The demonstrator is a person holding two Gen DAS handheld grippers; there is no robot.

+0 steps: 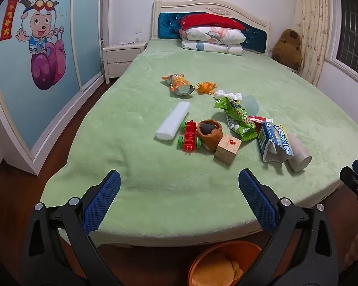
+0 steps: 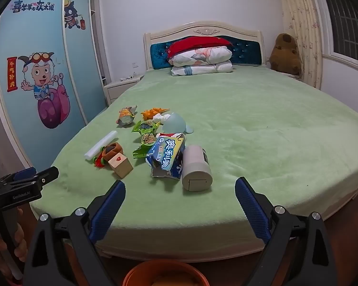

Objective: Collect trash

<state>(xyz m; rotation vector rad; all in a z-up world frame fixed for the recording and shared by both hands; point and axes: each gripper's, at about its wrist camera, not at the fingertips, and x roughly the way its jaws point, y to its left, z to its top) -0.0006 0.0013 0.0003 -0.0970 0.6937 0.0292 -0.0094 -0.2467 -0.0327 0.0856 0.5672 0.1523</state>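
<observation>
Trash and toys lie mixed on a green bed (image 1: pixel 155 186) (image 2: pixel 262 143). There is a torn blue biscuit box (image 1: pixel 274 143) (image 2: pixel 167 157), a green snack wrapper (image 1: pixel 238 116) (image 2: pixel 145 138), an orange snack bag (image 1: pixel 180 84) (image 2: pixel 126 115), a crumpled white tissue (image 1: pixel 228 94) (image 2: pixel 160 117) and a white foam roll (image 1: pixel 173 124) (image 2: pixel 100 146). My left gripper (image 1: pixel 179 183) is open and empty above the bed's near edge. My right gripper (image 2: pixel 180 191) is open and empty just short of a grey cylinder (image 2: pixel 197 169) (image 1: pixel 298 153).
A red toy car (image 1: pixel 189 135), a brown sock (image 1: pixel 208 132), a wooden block (image 1: pixel 228 149) (image 2: pixel 120 163) and an orange toy (image 1: pixel 206 87) lie among the trash. An orange bin (image 1: pixel 224 264) (image 2: pixel 164 274) stands on the floor below the bed's edge. A wardrobe (image 1: pixel 35 71) is on the left.
</observation>
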